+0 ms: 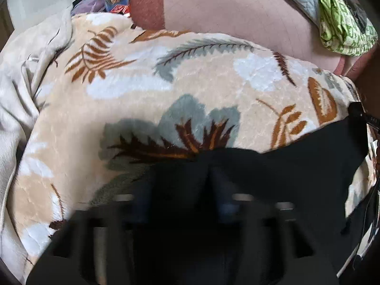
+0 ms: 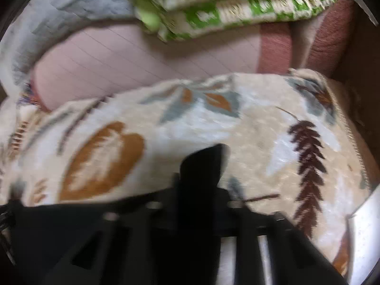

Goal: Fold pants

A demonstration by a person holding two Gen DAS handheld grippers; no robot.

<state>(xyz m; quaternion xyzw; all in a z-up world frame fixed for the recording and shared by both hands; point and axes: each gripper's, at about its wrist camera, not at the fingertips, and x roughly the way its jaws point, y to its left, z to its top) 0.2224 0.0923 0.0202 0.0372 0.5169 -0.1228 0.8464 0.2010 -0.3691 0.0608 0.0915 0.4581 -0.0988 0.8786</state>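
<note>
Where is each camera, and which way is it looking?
Left wrist: sits on the left gripper, looking along its fingers over black pants on a leaf-print blanket; only the dark fingers show, pinching the pants.
Right wrist: sits on the right gripper, looking across the blanket toward folded green bedding; its fingers hold a pants corner.
Shared: pants, blanket, pink sheet, green bedding.
</note>
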